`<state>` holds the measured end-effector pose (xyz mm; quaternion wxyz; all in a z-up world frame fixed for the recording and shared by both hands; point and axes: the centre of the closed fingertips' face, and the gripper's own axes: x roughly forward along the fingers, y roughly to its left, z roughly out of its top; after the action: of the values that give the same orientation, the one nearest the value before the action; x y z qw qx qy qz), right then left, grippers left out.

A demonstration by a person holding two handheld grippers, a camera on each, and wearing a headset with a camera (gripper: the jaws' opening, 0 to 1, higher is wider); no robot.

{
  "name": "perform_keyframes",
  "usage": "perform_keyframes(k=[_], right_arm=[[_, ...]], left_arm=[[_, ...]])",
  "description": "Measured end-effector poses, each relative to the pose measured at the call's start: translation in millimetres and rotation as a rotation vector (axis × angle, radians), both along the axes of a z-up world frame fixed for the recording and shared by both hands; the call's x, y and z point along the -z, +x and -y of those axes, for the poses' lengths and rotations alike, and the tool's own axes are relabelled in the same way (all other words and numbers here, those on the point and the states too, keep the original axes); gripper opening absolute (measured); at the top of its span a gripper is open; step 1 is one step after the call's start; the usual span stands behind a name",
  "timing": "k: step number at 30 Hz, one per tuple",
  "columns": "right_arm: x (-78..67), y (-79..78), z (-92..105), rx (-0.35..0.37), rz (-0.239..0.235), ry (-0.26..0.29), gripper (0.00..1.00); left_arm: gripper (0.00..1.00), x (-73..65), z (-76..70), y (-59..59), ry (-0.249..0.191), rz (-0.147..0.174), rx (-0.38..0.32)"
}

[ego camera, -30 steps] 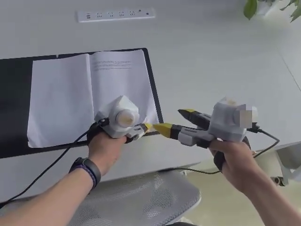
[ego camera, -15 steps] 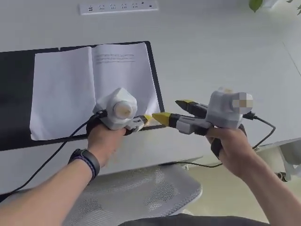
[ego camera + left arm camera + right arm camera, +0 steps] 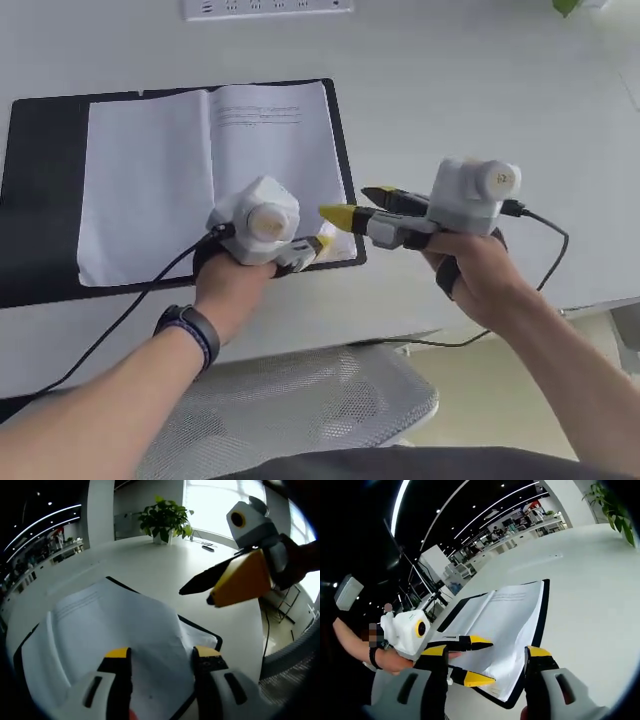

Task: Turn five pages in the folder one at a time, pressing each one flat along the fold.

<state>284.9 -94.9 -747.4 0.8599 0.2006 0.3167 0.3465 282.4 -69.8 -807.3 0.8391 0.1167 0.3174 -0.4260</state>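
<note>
Head view: on the white tabletop (image 3: 480, 100) lies the open folder (image 3: 40, 150), with the left claw (image 3: 312, 250) parted and empty at its page's near right corner. Left gripper view: a potted plant (image 3: 164, 522) stands beyond. Right gripper view: the right claw (image 3: 487, 652) gapes, empty; ceiling light strips (image 3: 470, 522) glow behind.

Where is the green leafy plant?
In the left gripper view, the leafy green potted plant stands at the far end of the white table, beyond the open black folder of white pages.
</note>
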Motion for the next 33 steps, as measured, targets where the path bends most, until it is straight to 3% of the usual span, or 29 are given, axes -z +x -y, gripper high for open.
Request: perform_keyframes(k=[7,19,29,33], right_arm=[[2.9,5.8,-11.4,-0.026,-0.008,0.015,0.58],[1.6,2.6,-19.7,-0.029,-0.042,0.047,0.53],[7.2,9.0,-20.5,0.003,-0.091,0.123,0.41],[10.8,14.1,-18.5,0.023,-0.117,0.152,0.29]], left_arm=[[0.48,-0.1,-0.2,0.3,-0.002,-0.003,-0.001],[0.48,-0.6,0.2,0.4,-0.003,-0.006,-0.007],[0.48,-1.0,0.5,-0.2,-0.005,-0.009,-0.011],[0.47,-1.1,0.2,0.1,-0.008,-0.01,-0.016]])
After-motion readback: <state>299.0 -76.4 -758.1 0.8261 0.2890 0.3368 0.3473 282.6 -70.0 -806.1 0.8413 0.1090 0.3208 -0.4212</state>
